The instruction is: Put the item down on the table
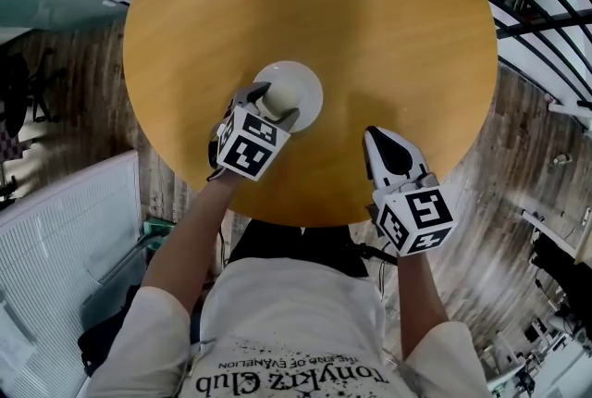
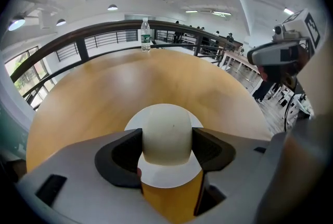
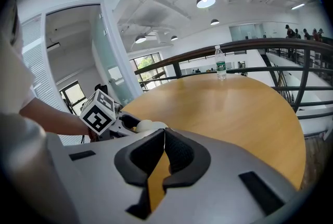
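Note:
A white item, a dome on a flat round disc (image 1: 305,91), sits over the near-left part of the round wooden table (image 1: 370,17). My left gripper (image 1: 275,105) is shut on the dome (image 2: 167,124), one pad on each side. The disc lies at or just above the tabletop; I cannot tell if it touches. My right gripper (image 1: 384,146) hovers over the table's near edge, to the right of the item. Its jaws (image 3: 164,147) are shut with nothing between them. The right gripper view also shows the left gripper (image 3: 122,121) and the item (image 3: 148,125).
A clear water bottle (image 2: 145,35) stands at the table's far edge, also visible from the right gripper (image 3: 220,69). A dark metal railing (image 2: 78,48) curves behind the table. A white slatted panel (image 1: 55,239) stands low on the left beside the person.

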`<state>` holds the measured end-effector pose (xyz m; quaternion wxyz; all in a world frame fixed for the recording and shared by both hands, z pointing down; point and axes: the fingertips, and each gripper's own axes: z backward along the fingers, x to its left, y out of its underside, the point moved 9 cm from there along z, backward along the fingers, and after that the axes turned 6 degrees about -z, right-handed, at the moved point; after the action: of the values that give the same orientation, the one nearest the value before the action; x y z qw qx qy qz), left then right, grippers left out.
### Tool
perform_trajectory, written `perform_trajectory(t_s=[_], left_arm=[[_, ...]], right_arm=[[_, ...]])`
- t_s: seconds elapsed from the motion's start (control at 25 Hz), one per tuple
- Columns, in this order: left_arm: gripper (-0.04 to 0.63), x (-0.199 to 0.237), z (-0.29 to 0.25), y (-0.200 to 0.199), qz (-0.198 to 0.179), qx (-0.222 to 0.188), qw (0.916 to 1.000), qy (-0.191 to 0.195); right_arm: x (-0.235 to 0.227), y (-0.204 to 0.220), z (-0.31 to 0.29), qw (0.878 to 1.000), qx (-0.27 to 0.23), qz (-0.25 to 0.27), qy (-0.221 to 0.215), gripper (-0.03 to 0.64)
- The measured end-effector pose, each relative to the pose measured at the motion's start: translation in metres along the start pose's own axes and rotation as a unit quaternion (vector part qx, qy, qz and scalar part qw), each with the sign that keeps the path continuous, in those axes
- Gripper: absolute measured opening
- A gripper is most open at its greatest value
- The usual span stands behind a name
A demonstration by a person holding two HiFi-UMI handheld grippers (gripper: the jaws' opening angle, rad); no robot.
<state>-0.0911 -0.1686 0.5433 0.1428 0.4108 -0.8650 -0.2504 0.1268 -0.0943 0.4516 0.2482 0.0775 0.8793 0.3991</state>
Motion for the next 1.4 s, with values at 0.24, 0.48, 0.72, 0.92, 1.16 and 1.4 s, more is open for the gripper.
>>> perform_trajectory(t_s=[0.24, 0.48, 0.72, 0.92, 1.16, 1.4], left_arm=[[0.302, 0.001, -0.010, 0.001, -0.010, 0.028, 0.9995, 0.012], [0.302, -0.002, -0.019, 0.000, -0.035, 0.045, 0.9983, 0.014], [0.302, -0.001, -0.025, 0.002, -0.042, 0.057, 0.9974, 0.016], [0.302, 0.000, -0.027, 0.002, -0.044, 0.060, 0.9971, 0.016], [0.302, -0.004, -0.030, -0.001, -0.067, 0.073, 0.9950, 0.014], [0.302, -0.004, -0.032, -0.001, -0.073, 0.073, 0.9946, 0.013]], right_arm=[[0.000, 0.003, -0.002, 1.000, 0.001, -0.005, 0.001, 0.025], [-0.002, 0.006, -0.003, 1.000, 0.001, -0.009, 0.001, 0.025], [-0.001, 0.009, -0.004, 1.000, 0.000, -0.013, 0.001, 0.025], [-0.002, 0.013, -0.002, 1.000, 0.001, -0.016, 0.002, 0.025], [-0.002, 0.010, 0.000, 1.000, 0.000, -0.018, 0.001, 0.025], [-0.003, 0.011, -0.002, 1.000, -0.001, -0.019, 0.000, 0.025]])
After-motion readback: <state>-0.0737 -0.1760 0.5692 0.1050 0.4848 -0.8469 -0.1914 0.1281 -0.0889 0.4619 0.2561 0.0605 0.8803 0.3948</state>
